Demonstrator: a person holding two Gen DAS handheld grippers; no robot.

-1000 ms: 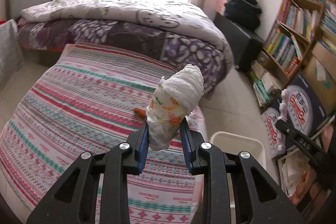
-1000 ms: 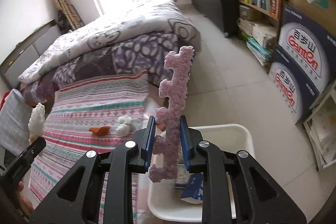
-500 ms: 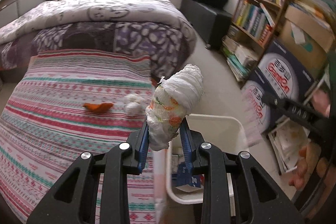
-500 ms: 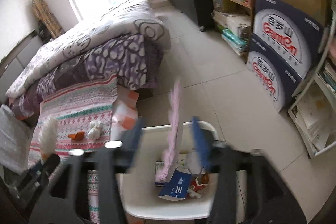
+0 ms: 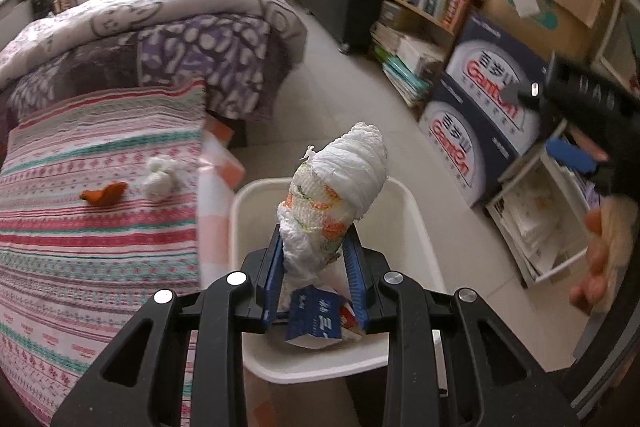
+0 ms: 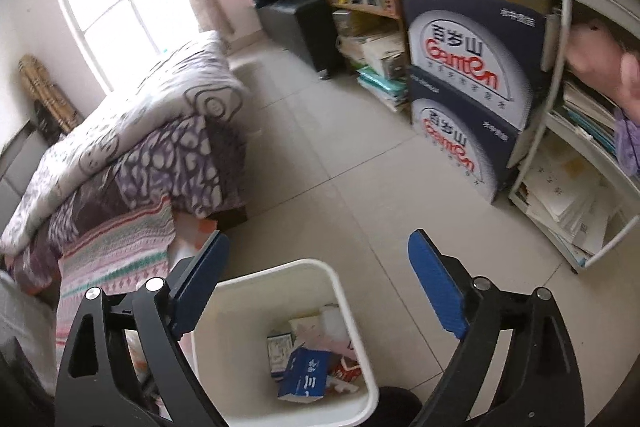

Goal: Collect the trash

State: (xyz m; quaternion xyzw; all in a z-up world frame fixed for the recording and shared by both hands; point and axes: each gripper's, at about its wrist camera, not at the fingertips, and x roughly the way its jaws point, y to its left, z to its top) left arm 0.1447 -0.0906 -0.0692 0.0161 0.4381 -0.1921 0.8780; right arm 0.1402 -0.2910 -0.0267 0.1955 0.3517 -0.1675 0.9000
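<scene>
Crinkled white wad [image 5: 336,199], a rolled bundle with orange print, sits clamped in the left hand-held gripper [image 5: 316,267] above the smooth white plastic bin [image 5: 416,219]; right hand-held gripper [image 6: 316,283] is opening wide, nothing between its ribbed blue pads [image 6: 434,287]; bin [image 6: 338,287] below holds a blue carton [image 6: 306,373].

The white bin [image 5: 412,211] is partly hidden behind the wrapped bundle [image 5: 336,203] and the left gripper [image 5: 316,267]. The right gripper [image 5: 576,131] looks blurry at the picture's edge. The small orange scrap [image 5: 105,193] on the bed [image 5: 80,247] is too small to tell what it is.
</scene>
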